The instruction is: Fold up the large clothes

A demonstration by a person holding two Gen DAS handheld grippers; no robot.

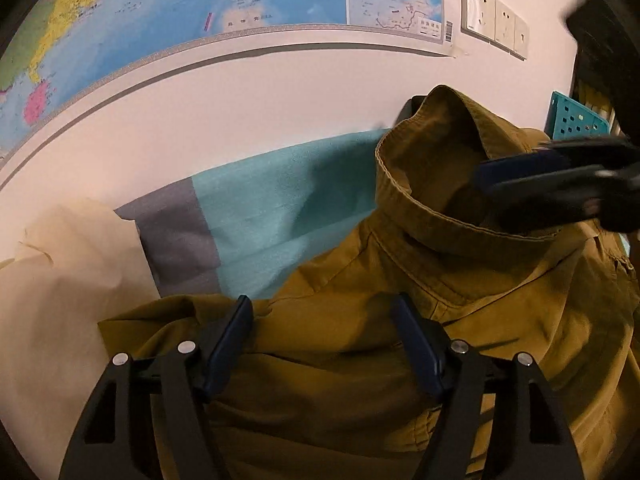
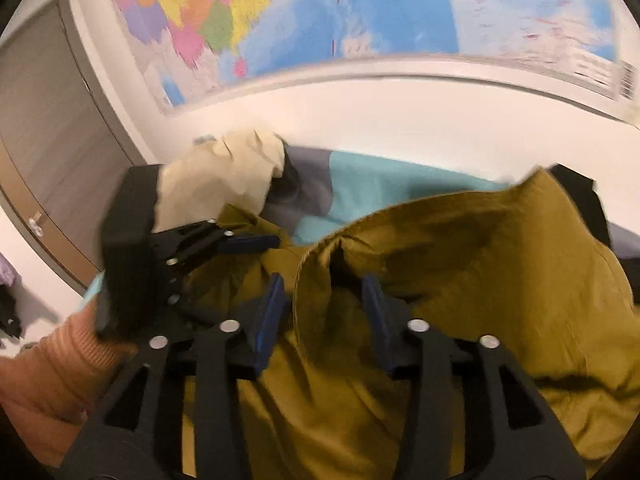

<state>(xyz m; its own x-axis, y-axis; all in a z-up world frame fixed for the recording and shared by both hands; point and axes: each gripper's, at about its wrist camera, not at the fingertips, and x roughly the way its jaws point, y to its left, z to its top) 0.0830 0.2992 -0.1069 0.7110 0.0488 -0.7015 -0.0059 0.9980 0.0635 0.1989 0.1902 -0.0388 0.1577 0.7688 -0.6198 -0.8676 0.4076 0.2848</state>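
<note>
Left wrist view: the left claw (image 1: 322,330) is held apart above the olive jacket (image 1: 400,360), which is heaped on a teal sheet (image 1: 280,216); the collar (image 1: 420,200) is raised. Right wrist view: the right claw (image 2: 324,304) is seen partly open, a jacket fold (image 2: 312,280) lying between unclamped pads.

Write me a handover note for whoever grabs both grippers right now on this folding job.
Left gripper: open, over the olive jacket near its shoulder, gripping nothing.
Right gripper: open, a fold of jacket fabric between its fingers, not pinched.
Jacket lies bunched on the teal sheet, collar standing up; a cream garment sits beside it.
Done: no neat fold visible yet.
Left: spread the jacket flat, then fold it.
</note>
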